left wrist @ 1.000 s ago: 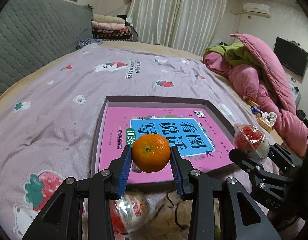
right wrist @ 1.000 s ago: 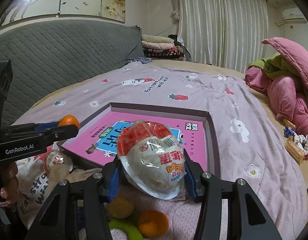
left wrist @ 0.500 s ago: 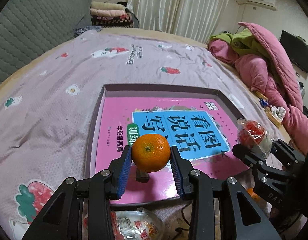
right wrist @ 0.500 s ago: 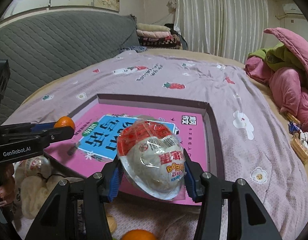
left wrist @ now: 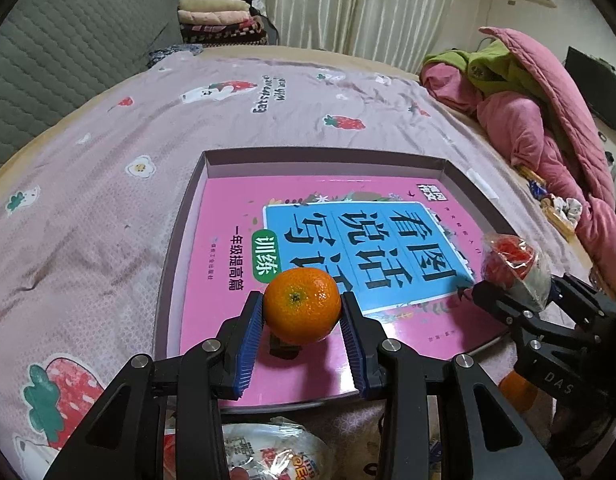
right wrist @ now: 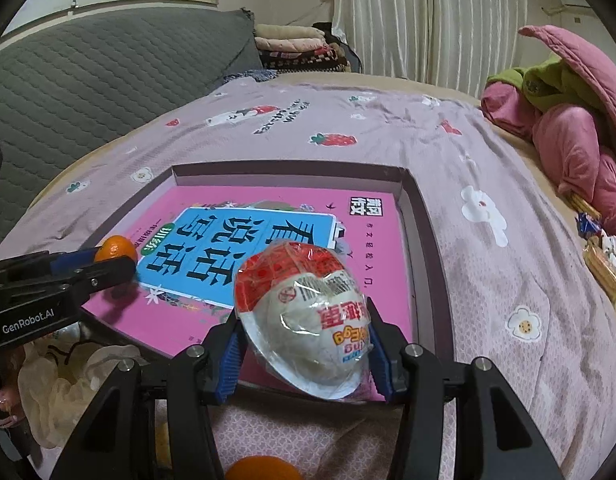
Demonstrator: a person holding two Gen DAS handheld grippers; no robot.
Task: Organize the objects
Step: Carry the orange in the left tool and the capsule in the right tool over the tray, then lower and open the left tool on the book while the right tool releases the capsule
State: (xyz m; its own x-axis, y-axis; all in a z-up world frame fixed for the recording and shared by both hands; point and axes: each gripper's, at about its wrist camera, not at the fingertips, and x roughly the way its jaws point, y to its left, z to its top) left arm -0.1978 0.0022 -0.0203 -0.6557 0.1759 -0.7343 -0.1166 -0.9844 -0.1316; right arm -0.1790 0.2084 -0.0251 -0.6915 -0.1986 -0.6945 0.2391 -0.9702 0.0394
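Orange-skinned, the mandarin (left wrist: 301, 306) is sitting clamped in the left gripper (left wrist: 302, 320) above the pink book (left wrist: 308, 240) lying in the tray (left wrist: 180, 216). Rightward, the right gripper (right wrist: 304, 344) is squeezing the wrapped egg (right wrist: 308, 316) over the near edge; slick film risks slipping, and the fruit may roll.

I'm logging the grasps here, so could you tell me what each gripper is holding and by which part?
The left gripper clamps a tangerine by its two sides. The right gripper clamps a plastic-wrapped egg pack across its lower sides.
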